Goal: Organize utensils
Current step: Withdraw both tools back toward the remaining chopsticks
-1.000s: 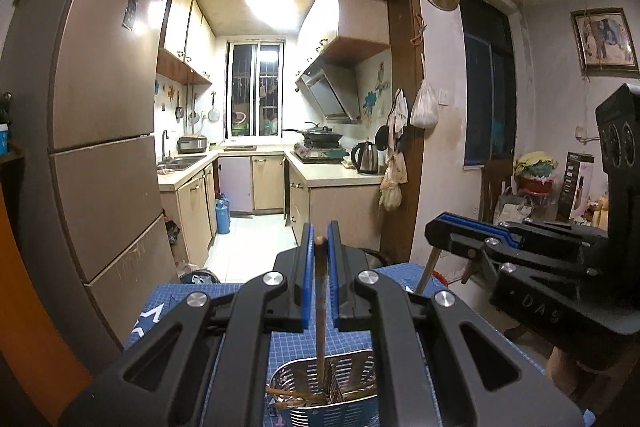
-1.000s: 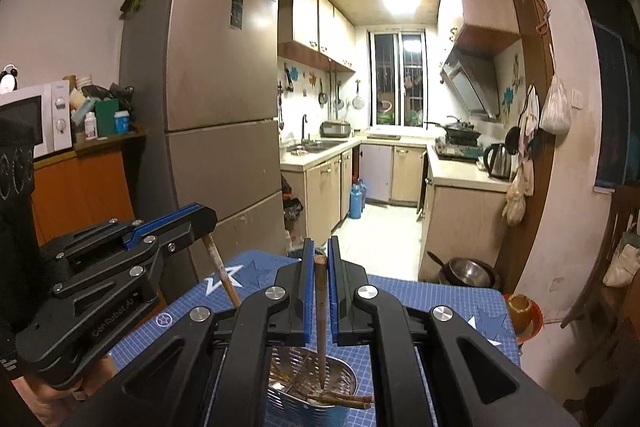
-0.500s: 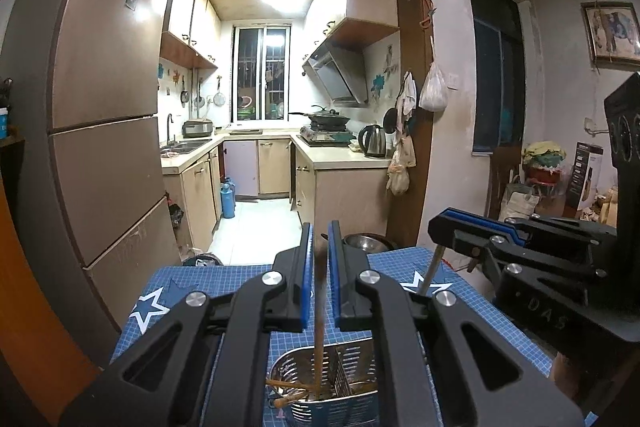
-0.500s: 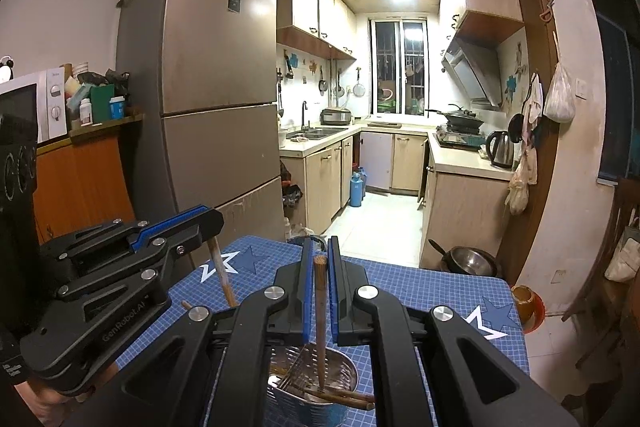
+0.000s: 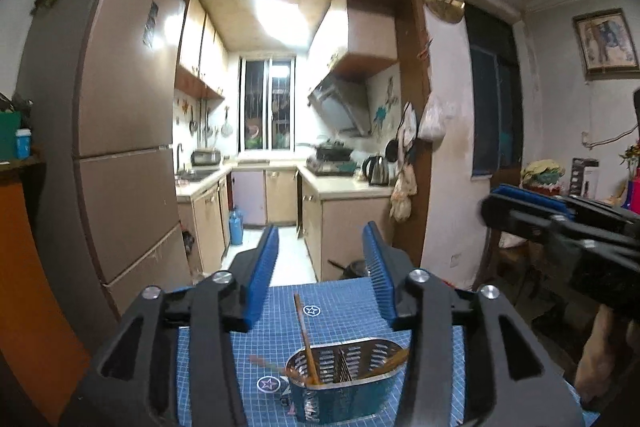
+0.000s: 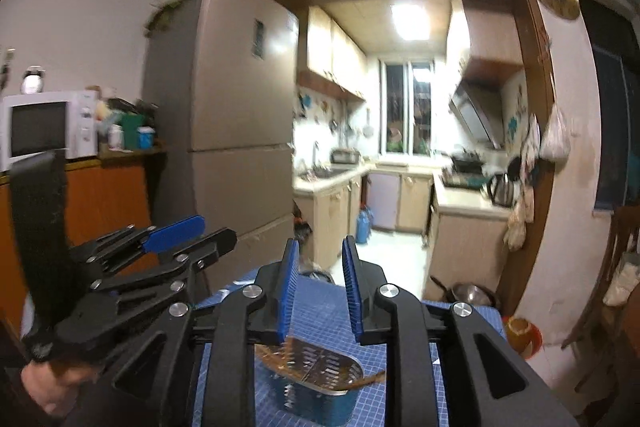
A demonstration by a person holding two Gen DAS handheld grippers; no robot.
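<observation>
Both grippers, left [image 5: 320, 275] and right [image 6: 320, 291], hover with jaws open and empty above the metal utensil holder [image 5: 346, 383] on the bench (blue mat); a chopstick [image 5: 306, 339] stands near-upright inside, nearer the left jaws

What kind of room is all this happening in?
It looks like a lived-in home, at the doorway of a small kitchen. A tall fridge and a microwave stand nearby, a kettle sits on the kitchen counter, and a metal utensil basket rests on the blue mat.

Left gripper [image 5: 320, 275] spread, chopstick [image 5: 306, 339] leaning in caddy [image 5: 348, 393], seemingly.
</observation>
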